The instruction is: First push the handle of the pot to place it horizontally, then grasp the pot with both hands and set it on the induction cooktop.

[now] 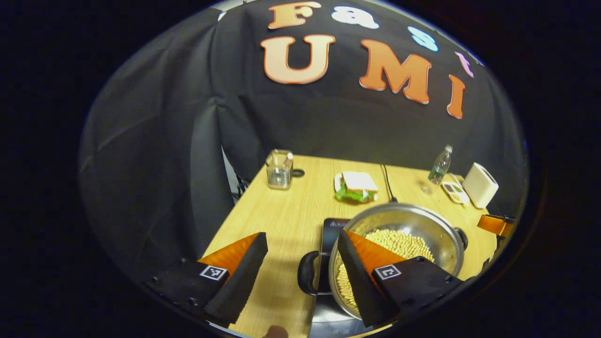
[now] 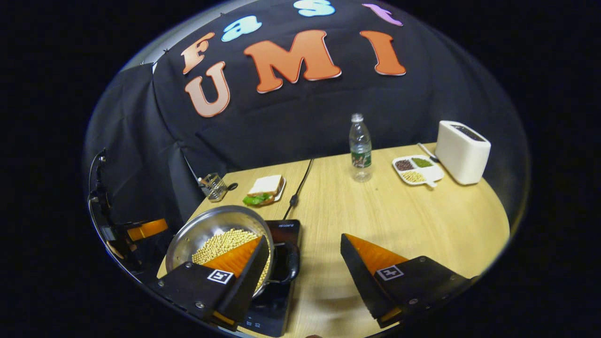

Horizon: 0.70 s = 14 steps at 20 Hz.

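Pot (image 1: 413, 225): a steel pot with pale beans in it, sitting on the cooktop (image 1: 333, 225) near the table's front edge; in the right gripper view the pot (image 2: 211, 225) lies at lower left on the cooktop (image 2: 277, 300).
Pot handles: a black loop handle (image 1: 307, 272) sticks out from the pot's side toward the left gripper's gap; the opposite one (image 1: 462, 237) sits on the far rim. In the right gripper view a handle (image 2: 286, 263) juts toward the gap between that gripper's fingers.
Left gripper (image 1: 303, 265): jaws spread wide, gripping nothing. One finger (image 1: 361, 277) reaches over the pot's rim above the beans, the other (image 1: 239, 277) is out over bare table; the rim and near handle lie between them.
Right gripper (image 2: 305, 267): jaws likewise wide apart and holding nothing. One finger (image 2: 244, 277) overlaps the pot's rim, the other (image 2: 371, 277) is above bare wood; the handle lies between them, nearer the first finger.
Contact: whether any finger touches the pot cannot be told.
Table (image 2: 422, 225): light wood.
Cord (image 2: 300, 185): black, running from the cooktop toward the back.
Sandwich (image 2: 265, 190): on a plate behind the pot, with green leaf showing.
Glass jar (image 1: 280, 169): at the far left corner.
Bottle (image 2: 360, 148): clear plastic, upright near the back edge.
Tray (image 2: 415, 170): white, with compartments of grains, just beside the toaster.
Toaster (image 2: 462, 150): white, at the far right.
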Each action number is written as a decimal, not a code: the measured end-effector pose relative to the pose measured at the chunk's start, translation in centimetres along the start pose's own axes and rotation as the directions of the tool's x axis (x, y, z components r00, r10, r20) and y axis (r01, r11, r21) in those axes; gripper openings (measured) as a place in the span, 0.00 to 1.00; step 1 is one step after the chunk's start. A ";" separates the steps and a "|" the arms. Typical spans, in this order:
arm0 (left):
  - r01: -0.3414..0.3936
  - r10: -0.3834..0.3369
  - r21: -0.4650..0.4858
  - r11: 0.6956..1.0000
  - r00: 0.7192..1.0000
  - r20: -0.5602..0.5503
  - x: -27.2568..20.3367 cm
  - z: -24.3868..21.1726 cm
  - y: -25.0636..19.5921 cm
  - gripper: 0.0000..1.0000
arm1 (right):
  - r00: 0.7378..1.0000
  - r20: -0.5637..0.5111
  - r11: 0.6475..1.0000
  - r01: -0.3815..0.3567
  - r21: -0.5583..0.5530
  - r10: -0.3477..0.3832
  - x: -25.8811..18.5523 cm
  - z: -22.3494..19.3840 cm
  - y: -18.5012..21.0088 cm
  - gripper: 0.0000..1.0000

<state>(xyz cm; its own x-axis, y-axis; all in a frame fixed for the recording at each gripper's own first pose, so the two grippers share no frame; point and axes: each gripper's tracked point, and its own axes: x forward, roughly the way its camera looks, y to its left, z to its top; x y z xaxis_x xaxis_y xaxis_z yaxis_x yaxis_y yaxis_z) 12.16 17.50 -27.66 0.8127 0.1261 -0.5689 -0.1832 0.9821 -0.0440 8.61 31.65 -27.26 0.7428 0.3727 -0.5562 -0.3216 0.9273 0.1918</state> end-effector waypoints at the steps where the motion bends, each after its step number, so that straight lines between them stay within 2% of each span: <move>1: -0.012 0.013 -0.019 1.000 0.998 0.055 -2.1 2.2 -0.3 0.98 | 0.999 0.043 1.000 0.008 -0.005 -0.008 -1.7 1.7 -1.1 0.95; 3: 0.005 0.006 -0.055 0.998 0.982 0.190 -6.2 6.8 -2.3 0.99 | 0.993 0.117 1.000 0.018 -0.023 -0.015 -5.2 4.8 -3.0 0.95; 6: 0.064 -0.038 -0.060 0.996 0.933 0.359 -13.3 13.0 -6.6 0.98 | 0.971 0.233 0.995 0.065 -0.070 -0.047 -10.6 9.5 -6.3 0.95; 10: 0.038 -0.047 0.028 0.999 0.850 0.525 -23.0 18.5 -10.1 0.97 | 0.928 0.368 0.987 0.114 -0.117 -0.063 -18.0 15.0 -9.5 0.95; 12: 0.042 -0.065 0.053 0.998 0.809 0.584 -25.2 19.4 -14.2 0.97 | 0.910 0.411 0.984 0.123 -0.131 -0.059 -21.4 17.2 -10.6 0.95; 14: 0.085 -0.108 0.066 0.994 0.786 0.608 -27.0 20.3 -17.7 0.97 | 0.889 0.454 0.979 0.144 -0.144 -0.064 -24.9 18.3 -11.6 0.95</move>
<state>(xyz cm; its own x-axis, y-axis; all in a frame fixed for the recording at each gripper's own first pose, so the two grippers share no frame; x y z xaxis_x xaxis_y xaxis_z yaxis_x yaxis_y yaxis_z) 4.70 -0.46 5.09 0.9953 0.0783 0.0569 -0.0762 0.9964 -0.0383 4.65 12.26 -0.84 0.9473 0.2884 -0.1393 -0.2925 0.9562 -0.0092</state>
